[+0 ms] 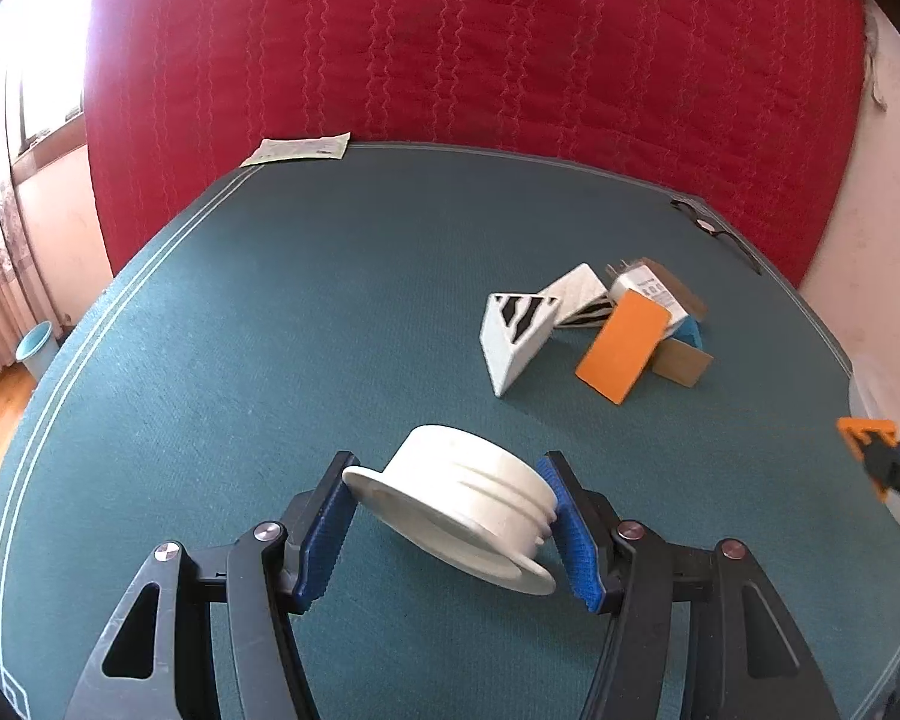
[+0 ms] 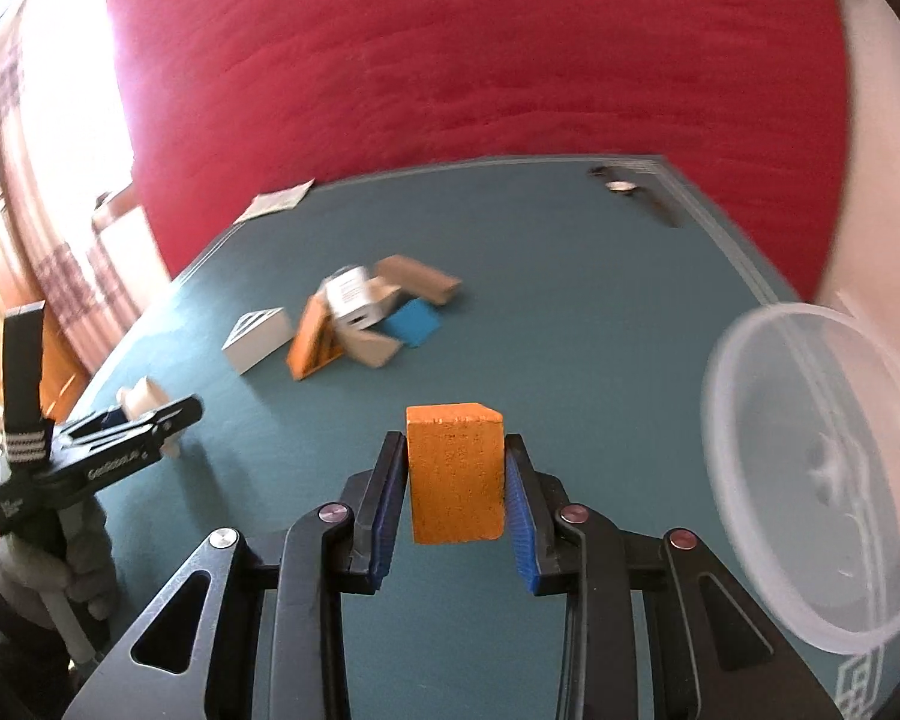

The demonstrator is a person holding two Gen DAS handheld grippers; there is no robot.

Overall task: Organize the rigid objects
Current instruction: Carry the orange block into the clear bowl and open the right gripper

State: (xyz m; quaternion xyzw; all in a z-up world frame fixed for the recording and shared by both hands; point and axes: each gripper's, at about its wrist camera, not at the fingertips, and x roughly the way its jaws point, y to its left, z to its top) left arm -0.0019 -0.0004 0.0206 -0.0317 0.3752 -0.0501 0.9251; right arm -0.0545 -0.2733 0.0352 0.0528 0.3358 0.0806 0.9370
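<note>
Right wrist view: we have the right tongs (image 2: pixel 455 489) clenched on an orange rectangular block (image 2: pixel 456 474), lifted off the teal counter (image 2: pixel 570 312), likely bound for the clear plastic tub (image 2: pixel 810 480) at its right edge. Left tongs (image 1: pixel 450 525) grasp a white threaded plastic cap (image 1: pixel 468 498). "GenRobot" is partly legible.

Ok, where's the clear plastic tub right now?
In the right wrist view, the clear plastic tub sits at the far right edge, tipped toward the camera, just right of the right claw gripping an orange block.
</note>
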